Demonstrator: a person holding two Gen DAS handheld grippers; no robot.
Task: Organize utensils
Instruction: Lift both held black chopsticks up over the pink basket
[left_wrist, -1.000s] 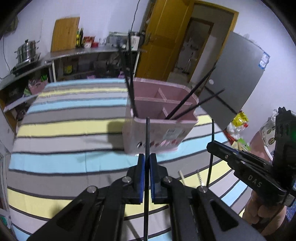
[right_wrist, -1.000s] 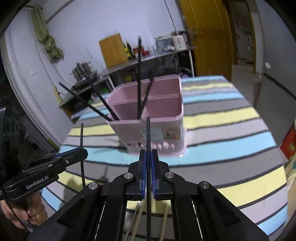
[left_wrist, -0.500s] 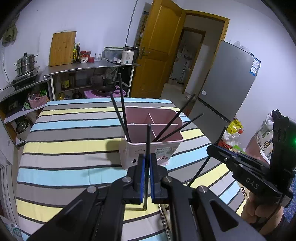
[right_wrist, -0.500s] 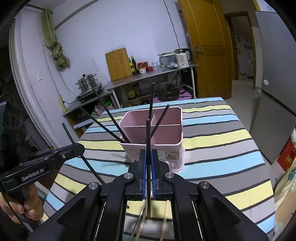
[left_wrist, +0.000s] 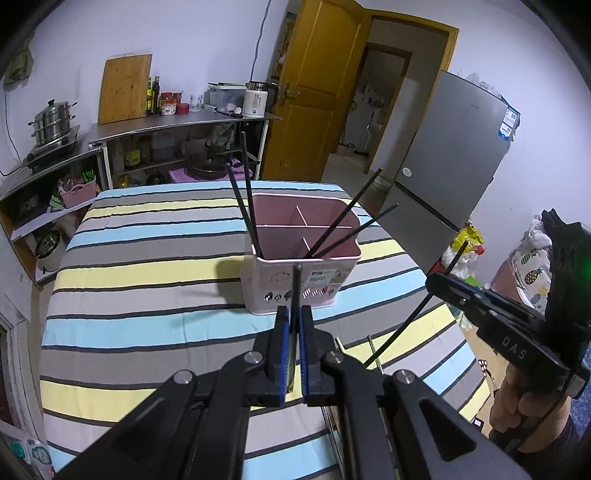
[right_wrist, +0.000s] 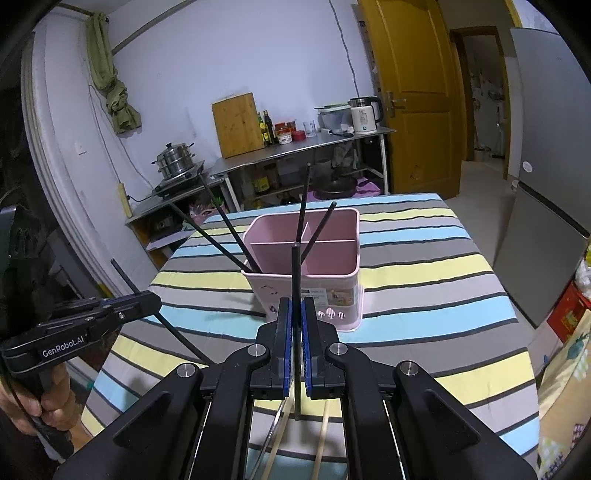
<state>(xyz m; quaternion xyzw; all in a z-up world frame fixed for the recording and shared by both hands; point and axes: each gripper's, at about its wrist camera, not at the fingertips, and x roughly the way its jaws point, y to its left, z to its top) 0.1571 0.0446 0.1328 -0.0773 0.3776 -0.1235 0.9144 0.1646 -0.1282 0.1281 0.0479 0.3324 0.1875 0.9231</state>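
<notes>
White "GenRobot.AI" lettering on the side of the left gripper (right_wrist: 144, 301), "DAS" in raised letters on the side of the right gripper (left_wrist: 439, 282), printed label on the pink utensil holder (left_wrist: 325, 276) too small to read

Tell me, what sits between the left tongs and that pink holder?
Only bare striped tablecloth, seen in the left wrist view. The left tongs grip a black chopstick short of the pink holder.
</notes>
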